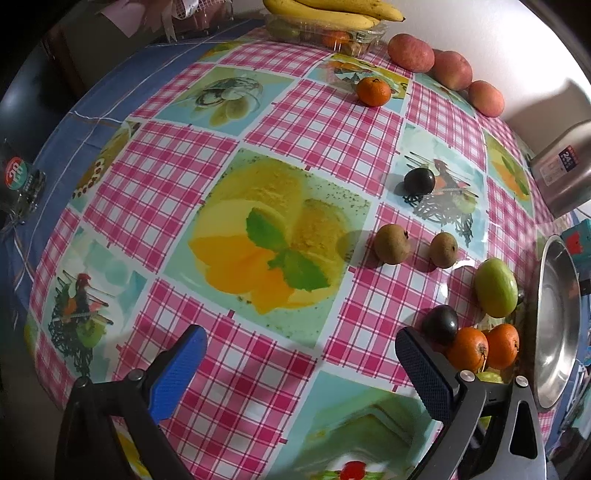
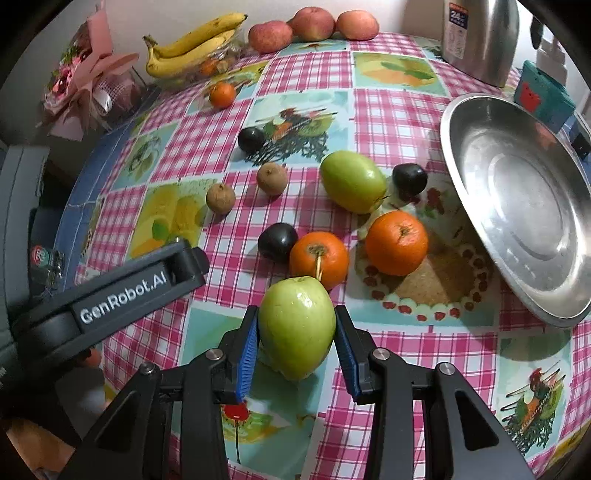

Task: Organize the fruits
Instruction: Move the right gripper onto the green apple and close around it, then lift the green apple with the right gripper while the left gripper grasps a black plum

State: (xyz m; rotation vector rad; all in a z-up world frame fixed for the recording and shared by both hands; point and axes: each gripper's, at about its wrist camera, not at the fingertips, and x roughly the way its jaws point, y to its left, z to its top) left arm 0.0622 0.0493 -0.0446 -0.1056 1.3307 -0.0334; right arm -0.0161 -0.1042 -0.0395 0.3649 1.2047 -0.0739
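My right gripper is shut on a green fruit, its blue pads pressing both sides just above the checked tablecloth. Beyond it lie two oranges, another green fruit, dark plums, two brown fruits and a small orange. A steel bowl stands tilted at the right. My left gripper hangs open over bare cloth, with the oranges and a plum beside its right finger.
Bananas on a clear plastic box and three red apples sit at the table's far edge. A steel kettle and a teal box stand at the far right. A wrapped bouquet lies off the table's left.
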